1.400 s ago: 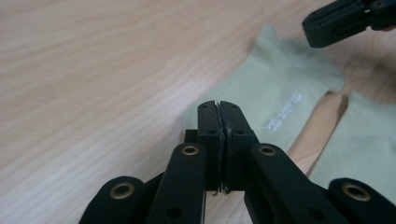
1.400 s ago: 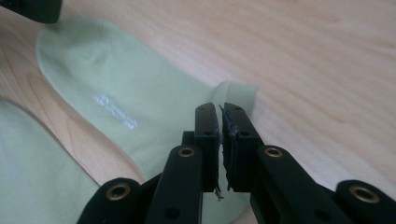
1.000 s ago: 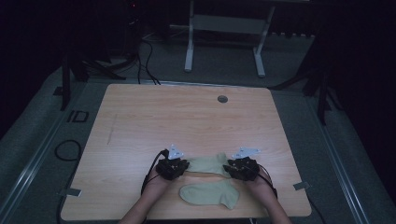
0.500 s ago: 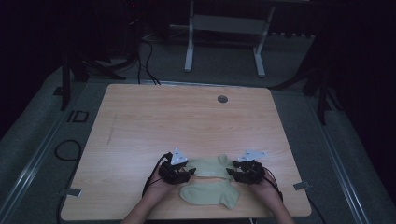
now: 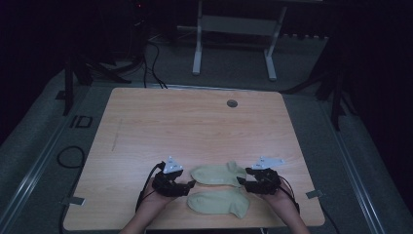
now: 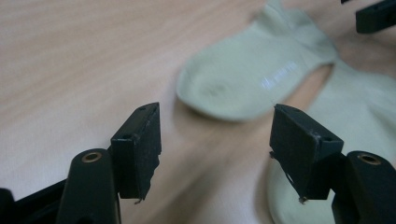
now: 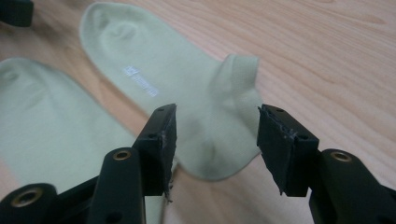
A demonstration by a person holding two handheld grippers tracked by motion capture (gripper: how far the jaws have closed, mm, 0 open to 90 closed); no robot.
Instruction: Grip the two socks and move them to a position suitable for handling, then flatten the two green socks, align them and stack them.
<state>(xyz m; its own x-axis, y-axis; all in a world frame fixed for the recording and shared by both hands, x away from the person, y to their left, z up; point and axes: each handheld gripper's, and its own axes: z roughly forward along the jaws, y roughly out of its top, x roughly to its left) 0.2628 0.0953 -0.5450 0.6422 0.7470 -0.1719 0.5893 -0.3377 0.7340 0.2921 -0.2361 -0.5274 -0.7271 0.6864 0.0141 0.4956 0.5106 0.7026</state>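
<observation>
Wooden table [image 5: 195,126]; grommet [image 5: 232,103] near far edge; white frame [image 5: 234,29] beyond.

On the table [image 5: 146,126], near its front edge, two socks lie side by side: the far sock [image 5: 218,174] just behind the near sock [image 5: 219,202].

The pale green fabric ankle sock [image 7: 173,88] lying farther from the person carries a small white printed mark [image 7: 140,80] on its sole, too blurred to read. No other lettering shows.
</observation>
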